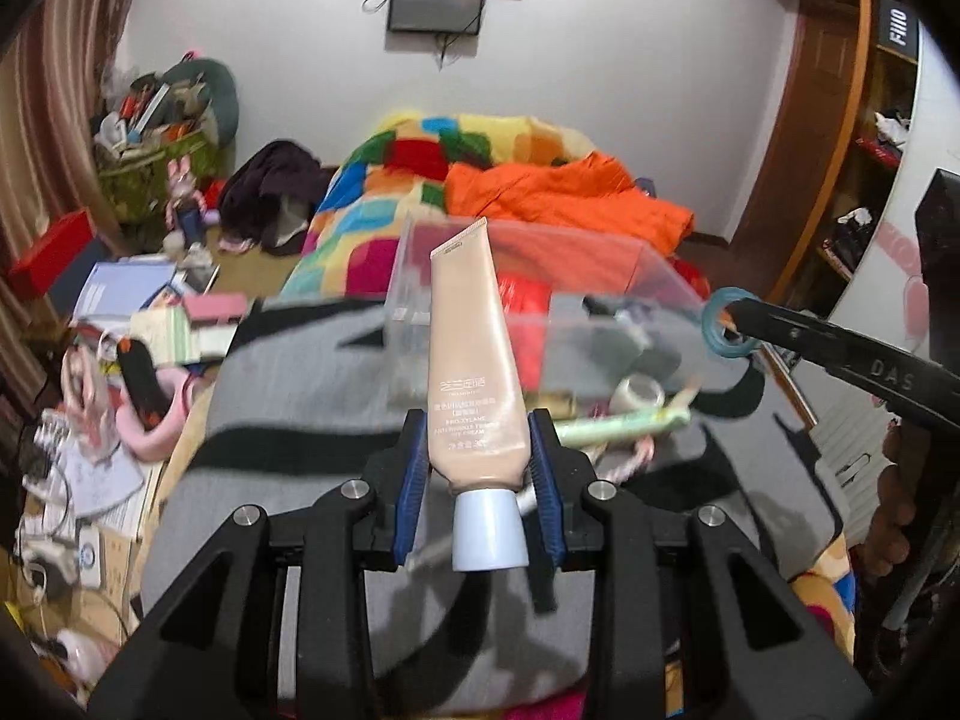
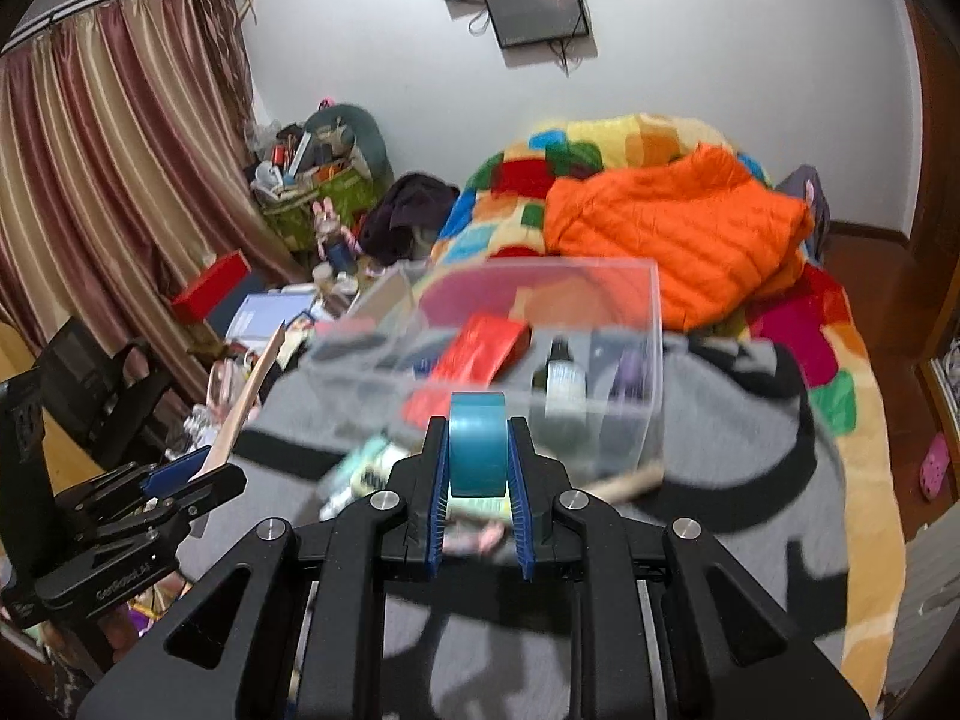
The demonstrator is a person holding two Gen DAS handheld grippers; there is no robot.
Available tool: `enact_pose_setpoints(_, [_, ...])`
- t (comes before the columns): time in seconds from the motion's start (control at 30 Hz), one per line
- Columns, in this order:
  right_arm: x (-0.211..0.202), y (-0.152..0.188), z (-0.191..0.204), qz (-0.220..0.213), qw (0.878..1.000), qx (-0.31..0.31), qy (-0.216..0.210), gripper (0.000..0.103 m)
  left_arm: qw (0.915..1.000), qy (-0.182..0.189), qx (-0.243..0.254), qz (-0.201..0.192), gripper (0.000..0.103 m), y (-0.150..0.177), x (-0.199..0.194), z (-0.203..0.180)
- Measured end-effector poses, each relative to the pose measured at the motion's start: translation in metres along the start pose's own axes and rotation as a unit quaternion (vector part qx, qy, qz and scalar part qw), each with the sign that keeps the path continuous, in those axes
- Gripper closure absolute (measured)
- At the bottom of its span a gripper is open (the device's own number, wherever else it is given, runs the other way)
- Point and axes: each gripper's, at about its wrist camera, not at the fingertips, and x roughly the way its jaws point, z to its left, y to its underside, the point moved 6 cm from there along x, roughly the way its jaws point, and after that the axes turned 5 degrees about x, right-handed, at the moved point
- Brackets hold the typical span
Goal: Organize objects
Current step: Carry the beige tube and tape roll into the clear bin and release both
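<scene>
My left gripper (image 1: 479, 447) is shut on a beige cream tube (image 1: 471, 360) with a pale blue cap, held upright in front of a clear plastic box (image 1: 600, 300). My right gripper (image 2: 478, 456) is shut on a teal tape roll (image 2: 477, 444), held just before the same clear box (image 2: 648, 324). The box holds a red packet (image 2: 480, 342), a small bottle (image 2: 561, 378) and dark items. In the left wrist view the right gripper (image 1: 729, 330) with the tape roll (image 1: 714, 339) is at the box's right corner. The left gripper (image 2: 180, 474) and the tube (image 2: 246, 402) show at left.
The box sits on a grey and black blanket (image 1: 288, 408) on a bed with a colourful quilt (image 2: 828, 324) and orange jacket (image 2: 672, 228). A green tube (image 1: 618, 420) and a small tape roll (image 1: 639, 393) lie beside the box. Cluttered papers (image 1: 120, 300) lie left.
</scene>
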Motion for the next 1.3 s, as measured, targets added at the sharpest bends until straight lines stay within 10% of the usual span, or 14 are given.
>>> enact_pose_setpoints(0.77, [0.119, -0.028, -0.018, 0.061, 0.998, 0.006, 0.032, 0.087, 0.9946, 0.052, 0.037, 0.082, 0.07, -0.068, 0.13, 0.0])
enact_pose_setpoints(1.3, [0.119, -0.023, -0.014, 0.08, 0.996, -0.027, 0.042, 0.078, 0.9936, 0.03, 0.08, 0.074, 0.064, -0.075, 0.124, -0.012])
